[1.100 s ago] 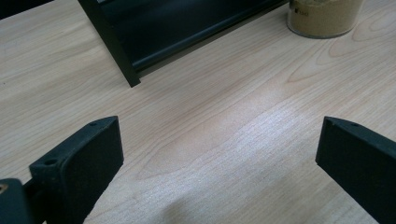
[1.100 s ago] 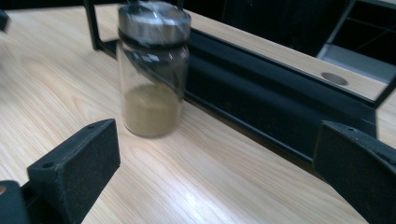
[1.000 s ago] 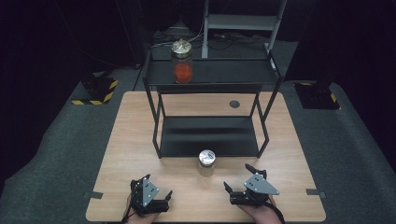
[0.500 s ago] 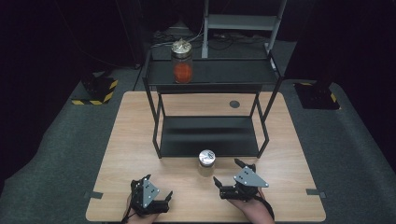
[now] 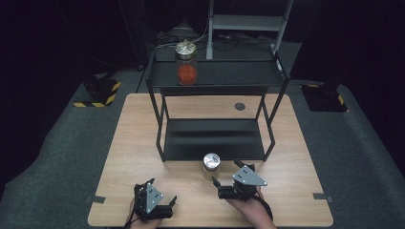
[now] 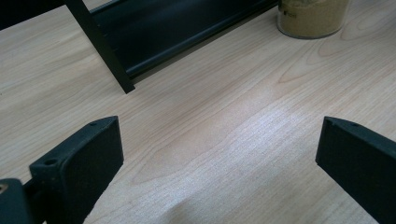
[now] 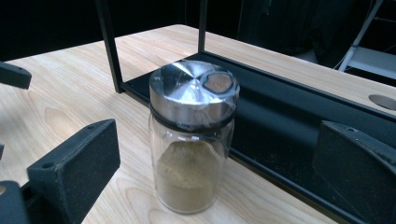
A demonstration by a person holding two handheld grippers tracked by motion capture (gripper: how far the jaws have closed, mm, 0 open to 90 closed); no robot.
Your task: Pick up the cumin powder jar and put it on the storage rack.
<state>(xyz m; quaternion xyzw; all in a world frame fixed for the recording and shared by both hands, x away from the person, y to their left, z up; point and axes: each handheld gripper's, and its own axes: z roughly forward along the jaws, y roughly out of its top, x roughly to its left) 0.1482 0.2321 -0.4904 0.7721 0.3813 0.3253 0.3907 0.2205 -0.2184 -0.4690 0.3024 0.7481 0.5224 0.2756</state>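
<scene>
Now the right gripper (image 5: 220, 183) sits jaws apart just beside the spice jar (image 5: 210, 165); left gripper (image 5: 165, 200) wide open too, resting on the table (image 5: 143, 143).

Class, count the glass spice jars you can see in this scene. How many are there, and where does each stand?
2. One jar with orange-red contents stands on the top shelf of the black rack; one jar with tan powder stands on the table before the rack, ahead of the open right gripper.
</scene>
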